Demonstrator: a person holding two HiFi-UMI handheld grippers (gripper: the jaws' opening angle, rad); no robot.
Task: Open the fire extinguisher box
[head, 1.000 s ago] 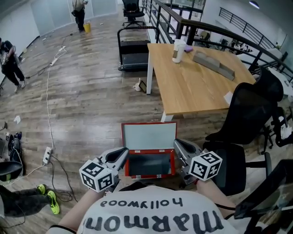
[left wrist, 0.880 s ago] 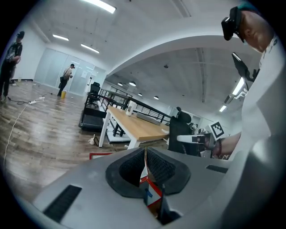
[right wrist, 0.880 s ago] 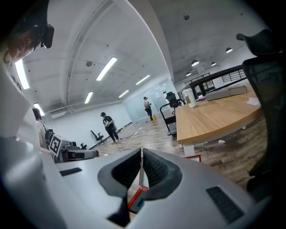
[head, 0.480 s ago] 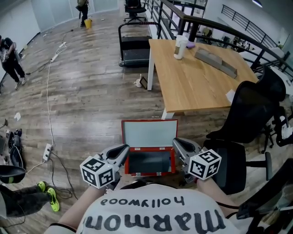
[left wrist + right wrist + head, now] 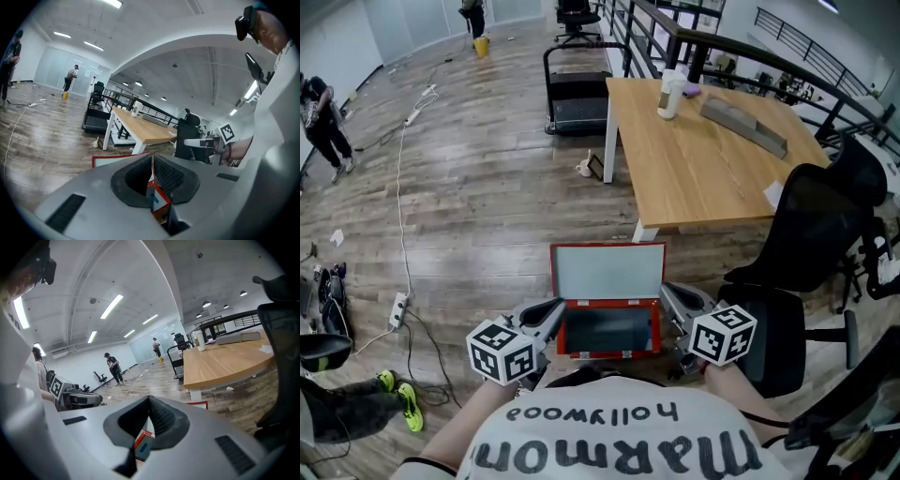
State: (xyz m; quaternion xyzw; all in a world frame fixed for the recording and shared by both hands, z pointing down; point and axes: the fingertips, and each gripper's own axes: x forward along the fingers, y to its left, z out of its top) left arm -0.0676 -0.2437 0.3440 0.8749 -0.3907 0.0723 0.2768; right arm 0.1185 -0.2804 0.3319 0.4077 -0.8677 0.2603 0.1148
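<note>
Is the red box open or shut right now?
Open. The fire extinguisher box has its lid swung up and back, so the lid's pale inner face and the box's dark inside both show.

Left gripper [image 5: 553,309] jaws together; right gripper [image 5: 668,292] jaws just closed, empty; both angled down.

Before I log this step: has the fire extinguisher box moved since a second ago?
No. The fire extinguisher box sits just as near the table leg as before.
</note>
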